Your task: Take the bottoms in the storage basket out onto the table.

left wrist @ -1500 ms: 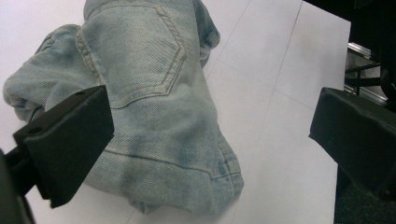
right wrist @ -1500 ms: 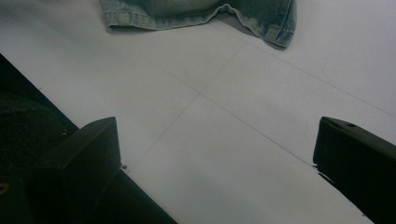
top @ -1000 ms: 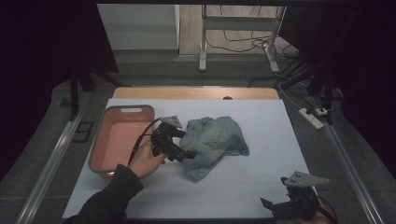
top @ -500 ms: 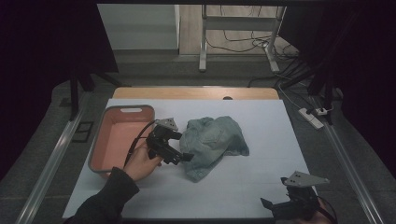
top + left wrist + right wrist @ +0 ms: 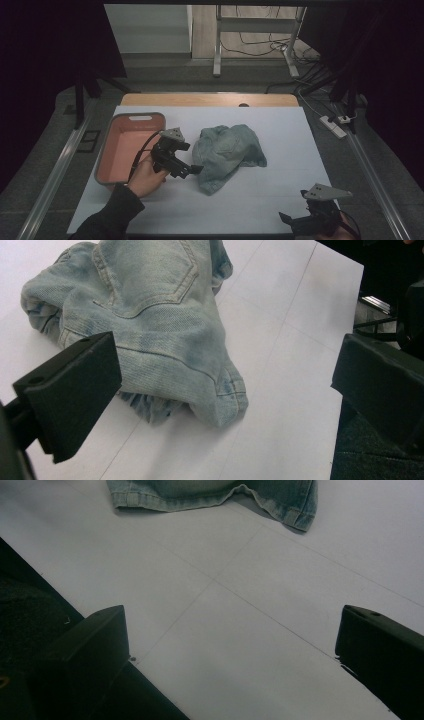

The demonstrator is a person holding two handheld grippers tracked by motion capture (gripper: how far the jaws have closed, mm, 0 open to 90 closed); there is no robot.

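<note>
White desk carrying crumpled jeans; left hand-held gripper approaching them, jaws apart, empty. Right hand-held gripper idling open. Next: closing on denim edge.

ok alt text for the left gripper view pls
A crumpled pair of light blue jeans lies on a white table, back pocket facing up. The left gripper points at it, its two black jaws wide open and touching nothing.

A pink tub sits at the left edge of my white tabletop. Past the far edge, a metal stand rises from the floor among loose cables, and a power strip lies off to the right.
</note>
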